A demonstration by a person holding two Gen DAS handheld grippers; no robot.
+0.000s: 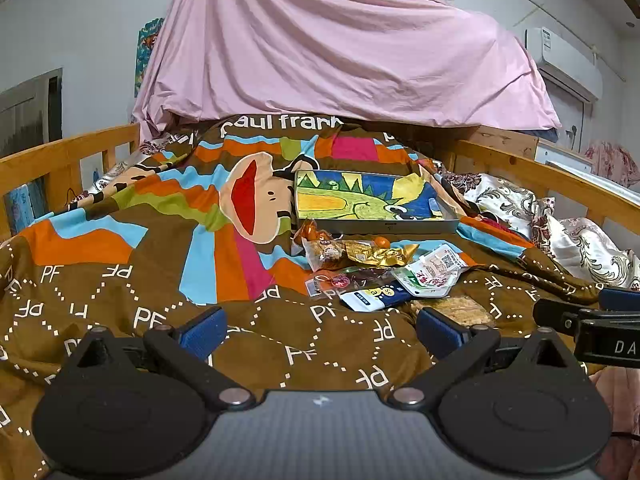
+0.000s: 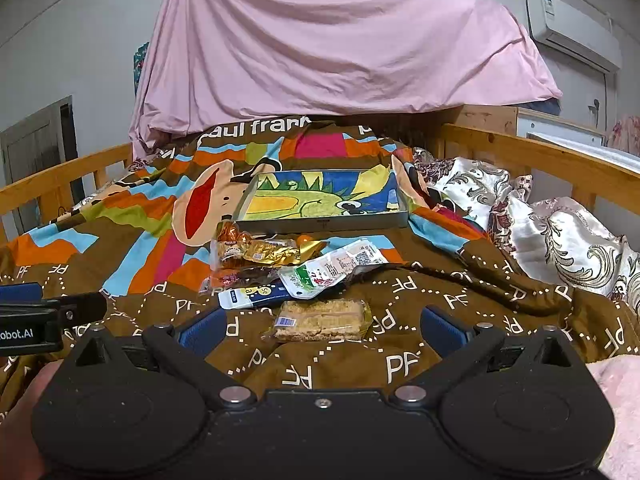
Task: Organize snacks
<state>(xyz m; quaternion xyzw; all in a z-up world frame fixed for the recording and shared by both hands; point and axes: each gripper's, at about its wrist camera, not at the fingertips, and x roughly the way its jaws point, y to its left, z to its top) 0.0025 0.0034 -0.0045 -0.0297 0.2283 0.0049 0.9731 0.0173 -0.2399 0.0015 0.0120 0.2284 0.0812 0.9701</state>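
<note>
— Both tools stand with their blue pads spread wide and nothing between them: the left tool (image 1: 318, 330) and the right tool (image 2: 320, 330) hover low over the bed, side by side.

— And the snacks?

— A loose heap lies on the blanket (image 2: 120, 240), ahead of both tools. Nearest the right tool is a clear-wrapped crispy bar (image 2: 322, 319), lying apart from the rest. Just beyond it sits a blue and white packet (image 2: 256, 295), touching a white and green pouch (image 2: 334, 266). Farther back lie a gold foil packet (image 2: 276, 254) and an orange wrapped snack (image 2: 232, 233). I count at least five; others underneath are too tangled to tell.

— Any container?

— One shallow metal tray (image 2: 320, 223), just beyond the heap. Its floor shows a crayon-style dragon picture; no snack lies in it.

— The surroundings?

— The brown blanket bears a cartoon monkey and "PF" letters. Wooden rails (image 2: 540, 160) run along both sides, a flowered quilt (image 2: 560, 232) bunches at the right, a pink sheet (image 2: 340, 40) hangs at the far end, and an air conditioner (image 2: 572, 28) sits high on the right wall.
</note>
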